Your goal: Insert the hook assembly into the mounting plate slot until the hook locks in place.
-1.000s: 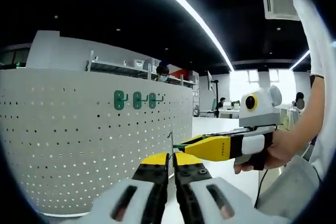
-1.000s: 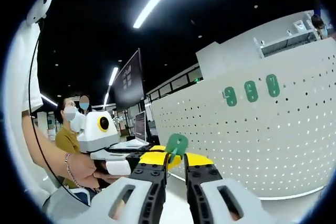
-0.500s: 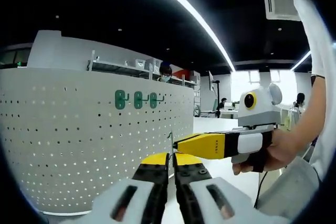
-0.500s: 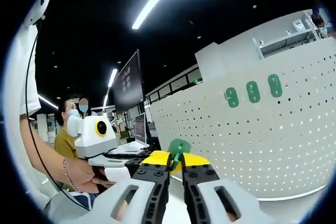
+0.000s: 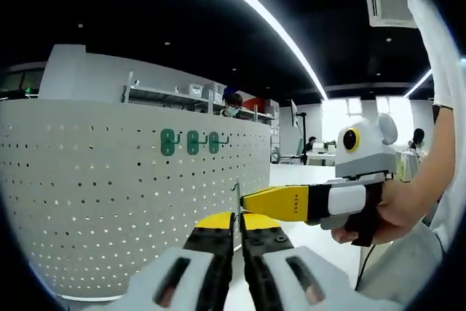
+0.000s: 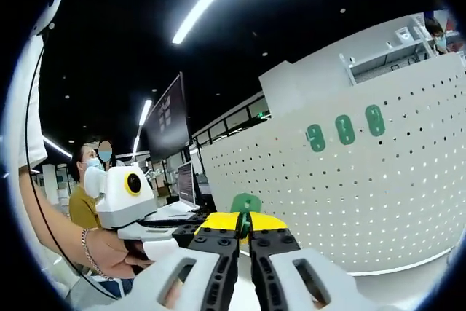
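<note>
Three green hooks [image 5: 191, 142] already sit in a row on the white pegboard panel [image 5: 109, 202]. In the right gripper view the right claw [image 6: 243, 225] is closed on a green hook assembly [image 6: 246, 204], in the air, well apart from the panel. In the left gripper view the left claw [image 5: 237, 222] pinches a thin metal part [image 5: 237, 196], probably the mounting plate seen edge-on.

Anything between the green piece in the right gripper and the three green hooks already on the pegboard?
No: in the right gripper view, bare white pegboard lies between the green hook piece in the right gripper and the three mounted hooks.
</note>
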Available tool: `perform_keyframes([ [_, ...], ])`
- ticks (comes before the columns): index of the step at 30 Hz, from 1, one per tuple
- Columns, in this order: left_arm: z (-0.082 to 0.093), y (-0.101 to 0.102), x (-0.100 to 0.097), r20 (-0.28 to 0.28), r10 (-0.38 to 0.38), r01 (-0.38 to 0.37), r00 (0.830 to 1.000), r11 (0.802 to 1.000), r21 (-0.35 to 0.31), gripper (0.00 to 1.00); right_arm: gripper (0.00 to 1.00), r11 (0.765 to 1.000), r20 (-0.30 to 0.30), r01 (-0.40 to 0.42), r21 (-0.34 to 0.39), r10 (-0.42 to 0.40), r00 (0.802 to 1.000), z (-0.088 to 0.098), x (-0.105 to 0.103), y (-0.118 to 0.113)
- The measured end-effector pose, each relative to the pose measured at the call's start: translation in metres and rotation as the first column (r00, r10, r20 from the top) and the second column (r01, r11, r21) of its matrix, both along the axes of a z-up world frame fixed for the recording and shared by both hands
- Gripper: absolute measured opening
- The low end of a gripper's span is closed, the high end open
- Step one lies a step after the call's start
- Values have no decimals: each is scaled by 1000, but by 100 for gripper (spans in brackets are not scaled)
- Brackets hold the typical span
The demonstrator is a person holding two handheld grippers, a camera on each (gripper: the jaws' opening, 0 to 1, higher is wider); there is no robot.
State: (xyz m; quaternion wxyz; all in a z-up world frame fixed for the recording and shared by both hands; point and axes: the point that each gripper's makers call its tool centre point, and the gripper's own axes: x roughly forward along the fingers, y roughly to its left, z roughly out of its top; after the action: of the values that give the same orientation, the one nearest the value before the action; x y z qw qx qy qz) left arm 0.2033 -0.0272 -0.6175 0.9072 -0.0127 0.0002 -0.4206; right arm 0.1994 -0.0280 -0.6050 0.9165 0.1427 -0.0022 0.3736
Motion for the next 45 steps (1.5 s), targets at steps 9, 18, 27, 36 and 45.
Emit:
perform_keyframes([
  [9, -1, -1, 0, 5, -4, 4, 1000, 1000, 7, 4, 0, 1000, -13, -5, 4, 5, 1000, 0, 1, -2],
  [18, -4, 0, 4, 19, -3, 3, 1000, 1000, 31, 32, 0, 1000, -27, -4, 19, 4, 1000, 2, 5, -7],
  [27, -11, -1, 8, 1, 18, -18, 1000, 998, 62, 74, 0, 1000, -38, -1, 29, 2, 999, 1, 6, -9],
  [36, -13, 2, 10, -4, 36, -35, 999, 997, 74, 83, 0, 999, -40, 6, 40, -5, 999, 3, 7, -9],
  [45, -16, 4, 11, -5, 49, -48, 999, 995, 85, 88, 0, 999, -40, 7, 32, -6, 999, 2, 7, -9],
])
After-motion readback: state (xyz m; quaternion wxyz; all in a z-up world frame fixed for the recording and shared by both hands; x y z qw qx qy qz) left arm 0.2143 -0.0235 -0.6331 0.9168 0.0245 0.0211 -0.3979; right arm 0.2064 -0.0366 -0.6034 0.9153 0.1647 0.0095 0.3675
